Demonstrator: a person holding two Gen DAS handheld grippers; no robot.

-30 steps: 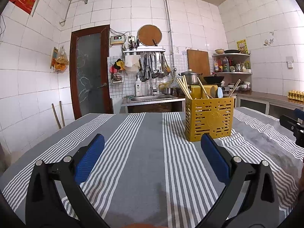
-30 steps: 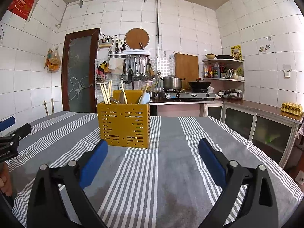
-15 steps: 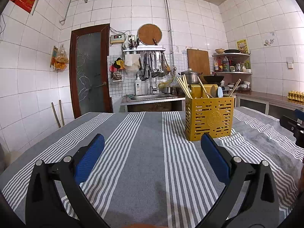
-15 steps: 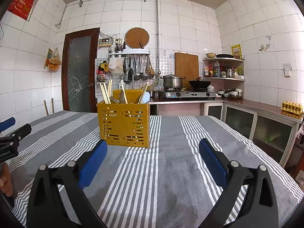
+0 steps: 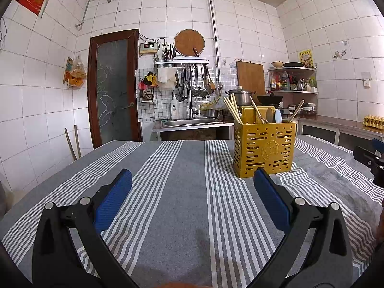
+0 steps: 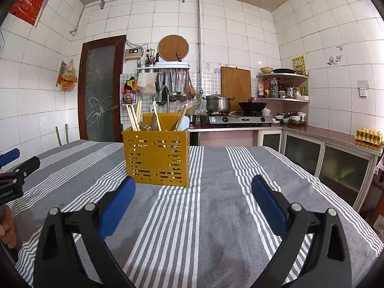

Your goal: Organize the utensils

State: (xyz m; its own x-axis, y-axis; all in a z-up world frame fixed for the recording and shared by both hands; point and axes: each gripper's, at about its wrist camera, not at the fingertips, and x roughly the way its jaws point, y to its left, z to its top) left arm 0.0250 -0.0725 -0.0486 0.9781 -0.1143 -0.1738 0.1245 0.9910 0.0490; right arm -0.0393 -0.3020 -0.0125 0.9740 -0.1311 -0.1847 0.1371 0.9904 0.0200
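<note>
A yellow perforated utensil holder [image 5: 264, 150] stands upright on the striped table, right of centre in the left wrist view. Chopsticks [image 5: 231, 110], a spoon [image 5: 278, 116] and other utensils stick out of its top. The right wrist view has the same holder [image 6: 156, 157] left of centre, with chopsticks [image 6: 133, 117] and spoons in it. My left gripper [image 5: 192, 187] hovers open above the cloth, short of the holder, nothing between its blue pads. My right gripper [image 6: 192, 192] is also open and empty, the holder just beyond its left pad.
The table wears a grey cloth with white stripes [image 5: 187, 192]. Behind it are a sink counter [image 5: 192, 122], a stove with pot and wok [image 6: 237, 117], cabinets [image 6: 324, 156] on the right and a wooden door [image 5: 112, 86]. A hand [image 6: 7, 228] shows at the left edge.
</note>
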